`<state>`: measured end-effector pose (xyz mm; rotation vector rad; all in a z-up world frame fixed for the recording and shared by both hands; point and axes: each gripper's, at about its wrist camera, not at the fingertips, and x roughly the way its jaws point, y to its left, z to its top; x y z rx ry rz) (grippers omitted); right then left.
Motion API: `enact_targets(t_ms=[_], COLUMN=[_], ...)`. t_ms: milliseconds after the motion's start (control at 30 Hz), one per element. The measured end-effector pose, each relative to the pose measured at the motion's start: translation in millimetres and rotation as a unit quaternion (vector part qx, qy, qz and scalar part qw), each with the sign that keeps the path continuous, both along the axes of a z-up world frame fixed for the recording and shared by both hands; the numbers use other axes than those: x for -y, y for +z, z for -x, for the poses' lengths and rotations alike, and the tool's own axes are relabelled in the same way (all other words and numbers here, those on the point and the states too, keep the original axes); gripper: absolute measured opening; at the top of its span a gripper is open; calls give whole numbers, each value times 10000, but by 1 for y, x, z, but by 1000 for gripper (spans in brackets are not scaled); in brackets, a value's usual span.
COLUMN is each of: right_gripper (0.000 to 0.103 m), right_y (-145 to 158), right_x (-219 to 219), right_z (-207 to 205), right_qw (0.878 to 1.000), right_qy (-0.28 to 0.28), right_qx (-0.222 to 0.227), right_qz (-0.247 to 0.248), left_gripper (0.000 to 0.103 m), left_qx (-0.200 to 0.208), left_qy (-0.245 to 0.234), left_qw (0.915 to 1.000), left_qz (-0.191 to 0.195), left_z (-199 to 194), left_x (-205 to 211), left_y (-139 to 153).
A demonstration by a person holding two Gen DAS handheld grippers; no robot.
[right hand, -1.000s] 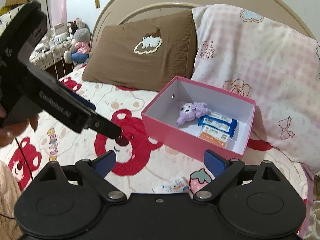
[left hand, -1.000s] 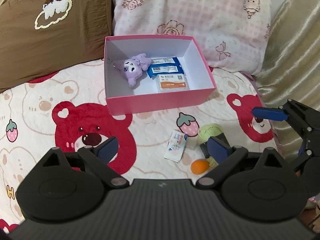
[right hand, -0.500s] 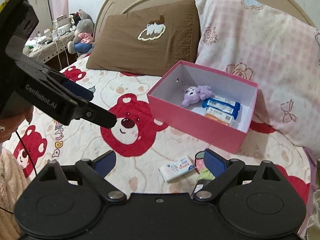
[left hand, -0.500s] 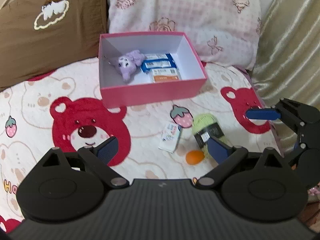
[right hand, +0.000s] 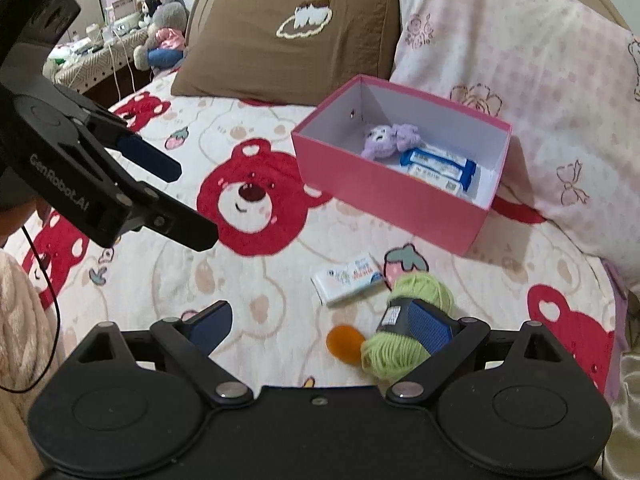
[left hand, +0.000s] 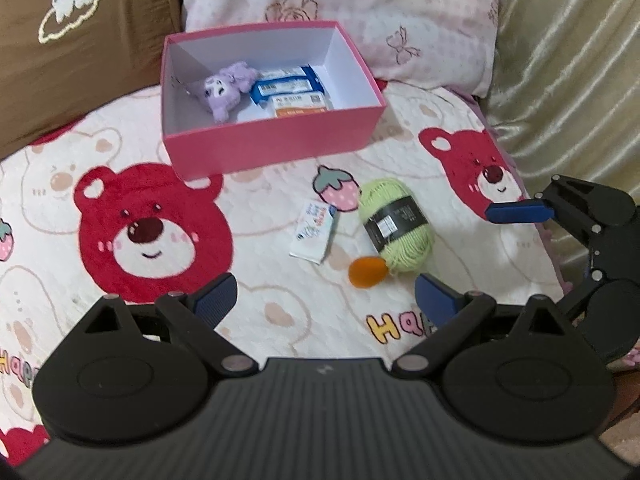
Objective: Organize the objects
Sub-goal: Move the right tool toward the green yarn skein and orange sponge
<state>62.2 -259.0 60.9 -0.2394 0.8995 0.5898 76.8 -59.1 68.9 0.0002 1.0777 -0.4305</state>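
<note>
Both grippers have drawn back from the pink box (left hand: 276,148), their jaws spread and empty. Its packets' print is perhaps too blurred to read; a purple plush (left hand: 226,90) lies beside them. Green yarn (left hand: 396,228), orange ball (left hand: 366,272) and tissue pack (left hand: 314,230) lie on the bedspread (left hand: 260,320).
</note>
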Motion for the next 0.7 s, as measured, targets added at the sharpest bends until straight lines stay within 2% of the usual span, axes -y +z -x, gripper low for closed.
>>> enact_targets(t_ms=[200, 467, 700], right_gripper=[97, 97, 96], right_y=[-15, -37, -55], right_x=[10, 22, 31], right_z=[5, 2, -4], right_qw=[9997, 9986, 9979], right_qy=[-115, -399, -606], right_qx=[-230, -344, -211], right_qz=[-31, -69, -36], left_gripper=[96, 97, 96], left_qx=[-299, -426, -228], left_qy=[-58, 13, 235], left_qw=[9993, 9976, 9955], left_qz=[231, 554, 886], left_z=[4, 3, -4], left_x=[15, 33, 36], left_y=[-25, -57, -79])
